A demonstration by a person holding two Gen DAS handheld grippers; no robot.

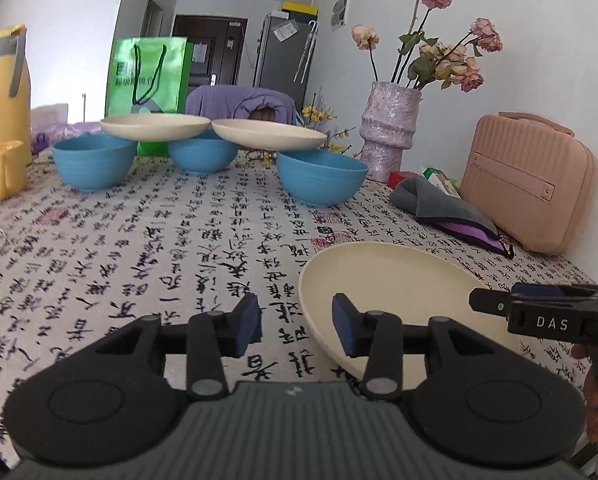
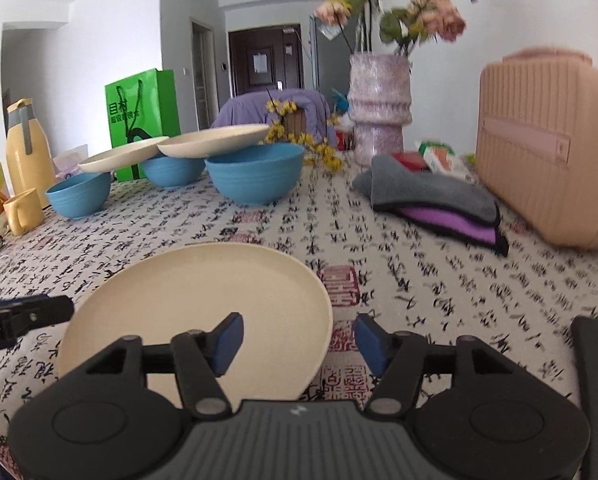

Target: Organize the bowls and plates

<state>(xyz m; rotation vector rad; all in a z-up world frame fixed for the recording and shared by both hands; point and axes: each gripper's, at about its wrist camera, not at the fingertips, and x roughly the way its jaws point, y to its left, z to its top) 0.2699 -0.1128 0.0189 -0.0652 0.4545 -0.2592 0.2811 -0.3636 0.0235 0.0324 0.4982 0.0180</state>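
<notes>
Near plate set down on the cloth, both claws parted and empty.

The cream plate (image 2: 203,304) lies low in the frame, its rim between the right gripper (image 2: 297,344) and the left gripper (image 1: 297,326); neither presses on it. Three blue bowls (image 1: 323,178) stand across mid-frame with two more plates (image 1: 269,134) bridging their rims. My read: next, lift a bridged plate without tipping the bowls.

I saw a pink case (image 1: 527,184), a vase of dried roses (image 1: 389,132), folded cloths (image 1: 447,204), a green bag (image 1: 149,76) and a yellow flask (image 1: 3,92).
</notes>
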